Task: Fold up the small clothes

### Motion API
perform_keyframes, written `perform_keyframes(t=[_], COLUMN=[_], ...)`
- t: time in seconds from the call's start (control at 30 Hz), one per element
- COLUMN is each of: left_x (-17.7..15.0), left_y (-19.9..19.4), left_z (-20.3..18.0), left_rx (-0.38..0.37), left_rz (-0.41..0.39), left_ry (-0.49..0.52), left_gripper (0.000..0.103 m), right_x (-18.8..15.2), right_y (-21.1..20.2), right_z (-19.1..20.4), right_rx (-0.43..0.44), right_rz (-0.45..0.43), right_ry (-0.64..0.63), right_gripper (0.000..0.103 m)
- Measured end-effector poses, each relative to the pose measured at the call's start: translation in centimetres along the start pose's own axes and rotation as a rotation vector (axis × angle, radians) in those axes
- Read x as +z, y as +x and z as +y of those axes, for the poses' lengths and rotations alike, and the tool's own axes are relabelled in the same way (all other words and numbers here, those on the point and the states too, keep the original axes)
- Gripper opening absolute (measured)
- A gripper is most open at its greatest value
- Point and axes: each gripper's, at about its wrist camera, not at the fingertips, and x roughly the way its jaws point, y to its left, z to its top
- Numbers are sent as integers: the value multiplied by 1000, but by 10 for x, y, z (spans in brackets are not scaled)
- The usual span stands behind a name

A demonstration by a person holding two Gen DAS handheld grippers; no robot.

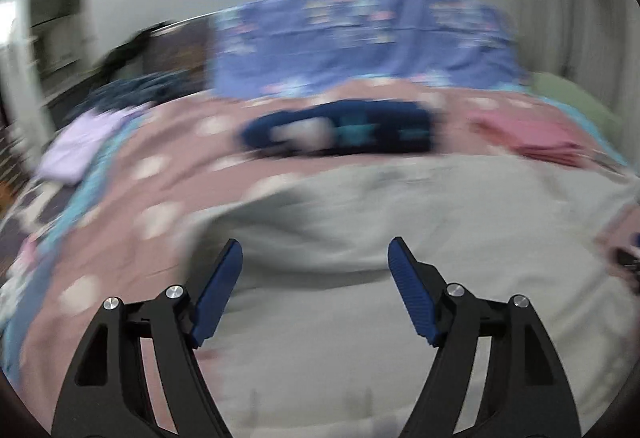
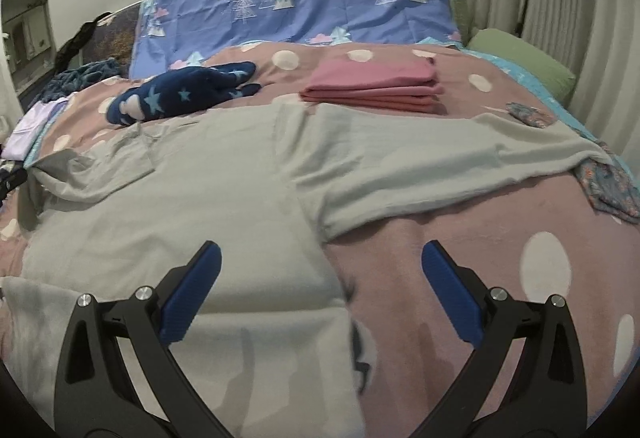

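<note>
A light grey long-sleeved garment [image 2: 224, 198] lies spread on the pink dotted bed cover [image 2: 500, 258], one sleeve [image 2: 460, 162] stretched to the right. My right gripper [image 2: 320, 254] is open and empty, above the garment's right edge. In the blurred left wrist view the same grey garment [image 1: 380, 222] fills the foreground, and my left gripper [image 1: 316, 250] is open and empty just above it.
A folded pink cloth stack [image 2: 376, 82] and a navy star-patterned garment [image 2: 184, 94] lie beyond the grey one. A lilac garment [image 2: 28, 126] sits at the left edge, a floral cloth [image 2: 612, 182] at the right. Blue patterned pillows [image 2: 300, 2] and a green pillow [image 2: 524, 58] stand at the head.
</note>
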Motion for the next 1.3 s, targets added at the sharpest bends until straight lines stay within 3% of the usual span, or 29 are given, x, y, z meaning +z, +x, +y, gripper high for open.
perform_keyframes(t=[0.1,0.17,0.23,0.3,0.33,0.43,0.63,0.67,0.73,0.8,0.87,0.9,0.93,1.03,1.17,1.23,1.3], left_x=[-11,-18,-21,-25,-24,-23,-30,-31,-33,-34,-33,-33,-33,-31,-30,-31,-34], left_y=[16,26,39,47,55,70,83,84,86,85,86,86,86,81,69,60,53], left_z=[54,77,92,97,98,98,90,89,90,90,91,92,93,97,100,98,93], left_rx=[114,148,156,156,153,141,141,144,148,147,151,152,155,146,145,136,116], left_rz=[64,101,127,144,153,172,196,201,209,212,214,215,214,200,169,145,130], left_ry=[-84,-120,-141,-154,-162,-167,-166,-164,-155,-150,-148,-149,-153,-173,-179,-165,-136], left_gripper=[69,64,60,59,58,57,57,57,57,57,57,57,55,43,39,39,39], right_x=[11,22,41,68,79,119,167,170,170,165,159,157,157,175,200,193,174], right_y=[5,11,24,49,60,101,175,184,200,212,226,229,230,193,111,65,39], right_z=[19,33,51,71,80,119,200,216,240,255,266,269,271,255,209,171,136], right_rx=[94,165,257,359,394,508,561,557,532,484,451,441,419,481,634,682,673], right_rz=[-5,-8,5,78,111,207,362,370,390,398,421,432,430,285,29,-126,-207], right_ry=[-52,-84,-119,-141,-142,-162,-154,-183,-261,-310,-332,-341,-351,-315,-294,-324,-348], right_gripper=[101,96,67,45,40,41,45,48,65,65,46,17,12,10,10,10,12])
